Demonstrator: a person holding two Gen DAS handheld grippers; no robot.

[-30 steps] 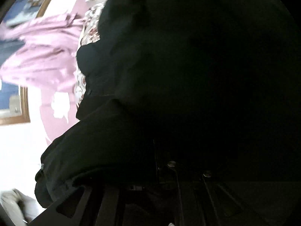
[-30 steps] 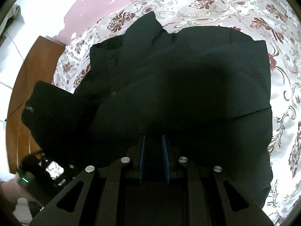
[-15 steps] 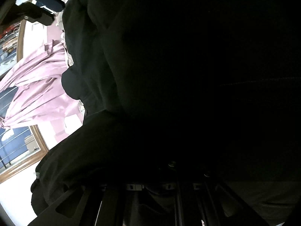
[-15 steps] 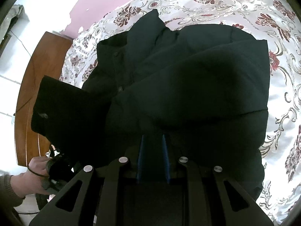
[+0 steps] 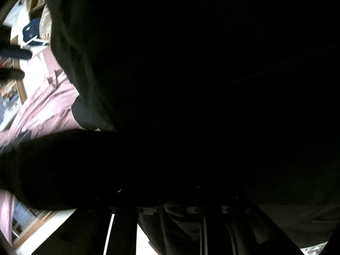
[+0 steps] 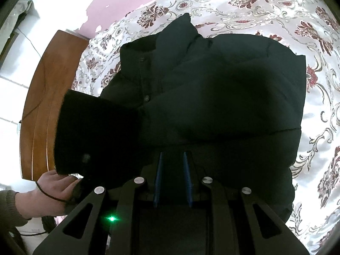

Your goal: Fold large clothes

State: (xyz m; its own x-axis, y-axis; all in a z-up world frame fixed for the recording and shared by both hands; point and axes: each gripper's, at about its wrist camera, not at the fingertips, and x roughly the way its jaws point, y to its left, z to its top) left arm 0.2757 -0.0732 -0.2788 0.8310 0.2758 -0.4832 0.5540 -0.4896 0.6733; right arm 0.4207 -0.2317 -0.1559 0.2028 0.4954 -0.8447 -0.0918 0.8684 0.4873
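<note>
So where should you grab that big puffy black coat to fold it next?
Probably the free sleeve cuff of the puffy black coat, which sticks out off the flowery bedspread toward the wooden bed frame. Come from that open side: the cuff's edge is thin and loose, while the padded body lies bulky and flat.

Black jacket (image 5: 191,85) blankets the left gripper's (image 5: 180,193) fingers; background blurs at left; jacket hem hides right fingertips (image 6: 160,159).
</note>
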